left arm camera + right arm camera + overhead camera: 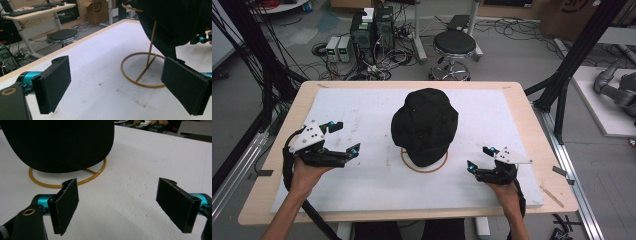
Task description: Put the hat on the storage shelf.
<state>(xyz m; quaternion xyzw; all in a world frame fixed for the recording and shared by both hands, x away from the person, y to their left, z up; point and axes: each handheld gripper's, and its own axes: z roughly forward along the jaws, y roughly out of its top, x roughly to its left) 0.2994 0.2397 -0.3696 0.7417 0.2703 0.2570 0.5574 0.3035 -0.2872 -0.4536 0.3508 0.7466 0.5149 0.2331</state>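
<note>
A black cap (426, 125) rests on a gold wire stand (424, 166) at the middle of the white board (362, 180). The stand's ring base (142, 71) and upright rod show under the cap (175, 22) in the left gripper view. My left gripper (343, 138) is open to the left of the cap, apart from it, with nothing between its pads (53, 83). My right gripper (479, 157) is open to the right of the stand, and nothing sits between its pads (65, 203). The cap (60, 142) and ring (65, 183) lie just ahead of it.
The board lies on a wooden table (537, 130). Beyond the far edge stand a round black stool (454, 47), computer boxes (372, 30) and tangled cables on the floor. Black frame posts (572, 65) rise at the right. White board surface stretches on both sides of the cap.
</note>
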